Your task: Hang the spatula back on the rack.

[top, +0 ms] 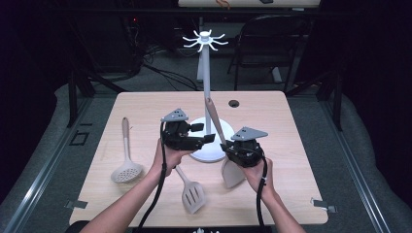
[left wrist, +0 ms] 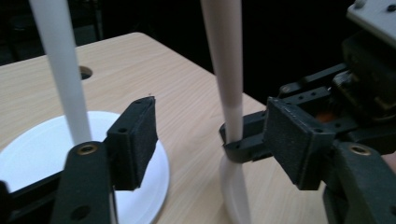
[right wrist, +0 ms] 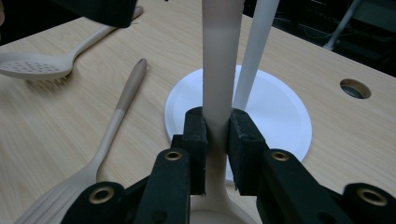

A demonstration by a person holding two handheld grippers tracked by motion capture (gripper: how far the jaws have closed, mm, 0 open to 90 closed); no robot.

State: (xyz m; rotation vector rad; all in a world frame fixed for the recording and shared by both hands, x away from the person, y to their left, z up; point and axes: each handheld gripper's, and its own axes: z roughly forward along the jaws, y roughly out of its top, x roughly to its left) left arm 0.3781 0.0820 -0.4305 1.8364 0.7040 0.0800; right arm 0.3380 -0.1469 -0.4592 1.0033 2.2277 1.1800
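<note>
Overhead light brightens the table [top: 145, 104] against dark surroundings; both gripper views blur softly up close.

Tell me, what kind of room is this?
Probably a lab or studio for recording, not a kitchen. The wooden table stands alone among dark curtains, cables trail over the floor behind it, and a folding chair waits at the back.

Matt pale wood-grain table [top: 145, 104]; smooth white plastic stand [top: 206, 82].

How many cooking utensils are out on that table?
3. A skimmer lies flat at the table's left, a slotted turner lies near the front, and a third utensil stands upright, clamped by the right gripper beside the stand.
</note>
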